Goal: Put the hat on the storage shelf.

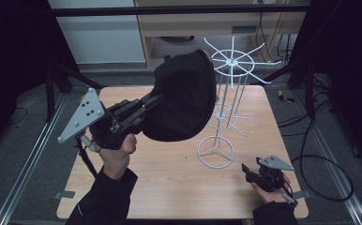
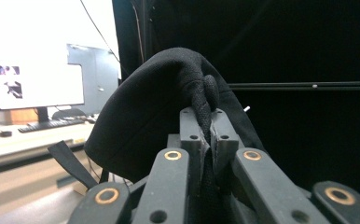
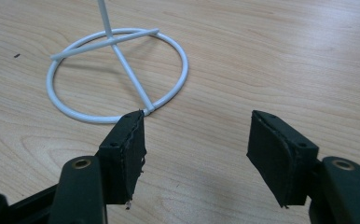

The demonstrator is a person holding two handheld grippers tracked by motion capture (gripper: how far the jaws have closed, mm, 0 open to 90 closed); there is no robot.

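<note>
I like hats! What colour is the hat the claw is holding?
Black. The hat shows best in the high view, pinched by the left claw.

landmark: wooden table | under it: grey floor | beyond it: pale wall panel, wooden cabinet | beside it: dark curtains

A light wood-grain table fills the centre and lower part of the high view, set on a grey floor. Standing directly on the table, right of centre, is a white wire rack, resting on its ring-shaped base crossed by three spokes. In the right gripper view that base lies at the upper left on bare wood.
</note>
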